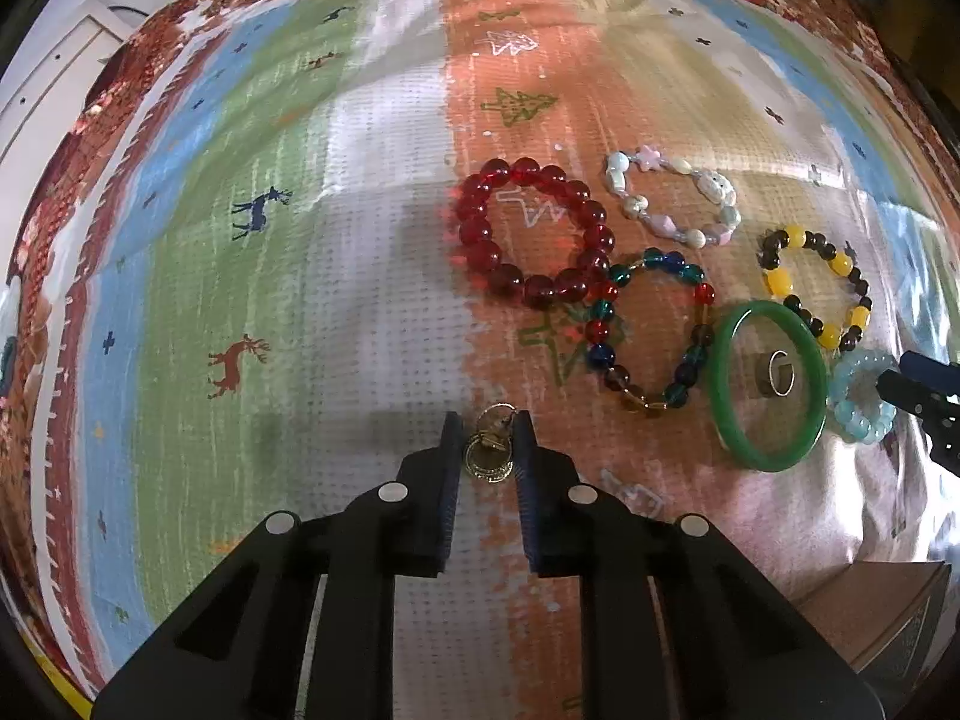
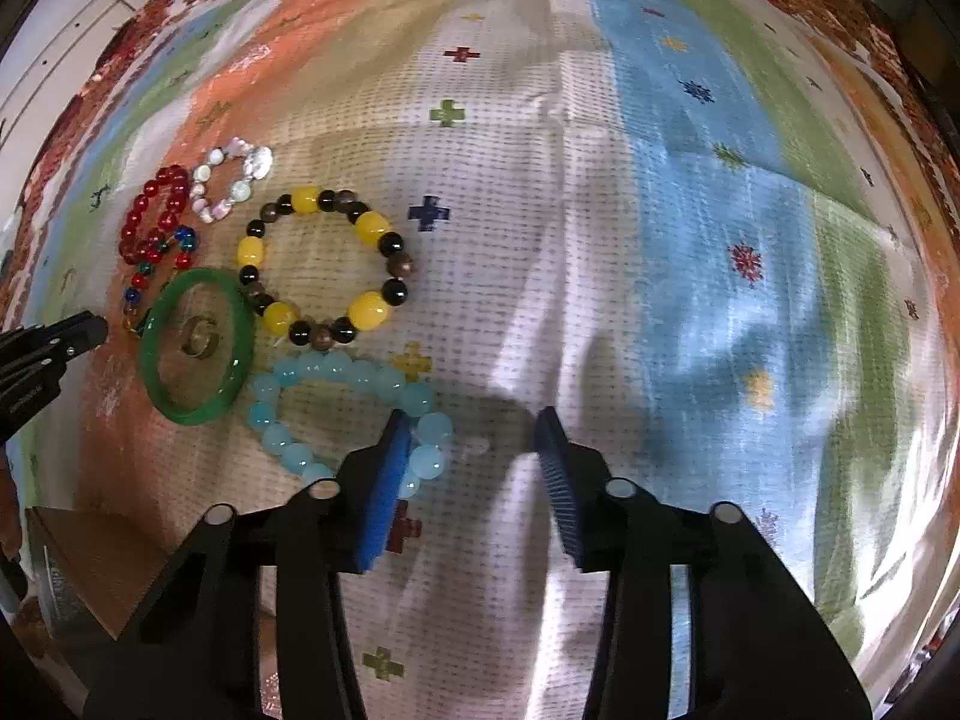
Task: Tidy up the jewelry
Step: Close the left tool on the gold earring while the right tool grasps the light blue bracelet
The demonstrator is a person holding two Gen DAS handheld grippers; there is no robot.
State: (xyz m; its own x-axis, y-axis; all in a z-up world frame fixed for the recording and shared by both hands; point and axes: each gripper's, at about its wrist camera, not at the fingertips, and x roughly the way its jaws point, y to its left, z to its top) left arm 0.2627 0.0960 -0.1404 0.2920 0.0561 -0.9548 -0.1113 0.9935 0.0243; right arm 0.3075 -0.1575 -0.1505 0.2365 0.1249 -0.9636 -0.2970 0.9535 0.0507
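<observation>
The left gripper (image 1: 487, 438) points down at a patterned cloth (image 1: 360, 300) with coloured stripes, deer and small trees, and its jaws are almost together, pinching a small bunch of gold rings (image 1: 489, 453) that lies on the white stripe of the cloth. To the right of it, in the left wrist view, the other jewelry lies in a group: a red bead bracelet (image 1: 531, 231) farthest to the left, touching a multicoloured bead bracelet (image 1: 651, 330) just below it; a pale pastel bracelet (image 1: 675, 198) above them; a yellow and dark bead bracelet (image 1: 816, 285) to the right; and a green bangle (image 1: 768, 387) that lies flat around a small silver ring (image 1: 777, 378). A light blue bead bracelet (image 2: 354, 414) lies just beside the green bangle. The right gripper (image 2: 474, 450) also points down at the cloth; its jaws are partly spread, and one side of the light blue bead bracelet is between them. The blue pad (image 2: 384, 492) of its left finger touches the beads, but the other pad stands apart from them, over bare cloth, so this bracelet is not yet pinched. At the lower left corner of the right wrist view a brown wooden surface (image 2: 102, 558) shows beyond the edge of the cloth.
</observation>
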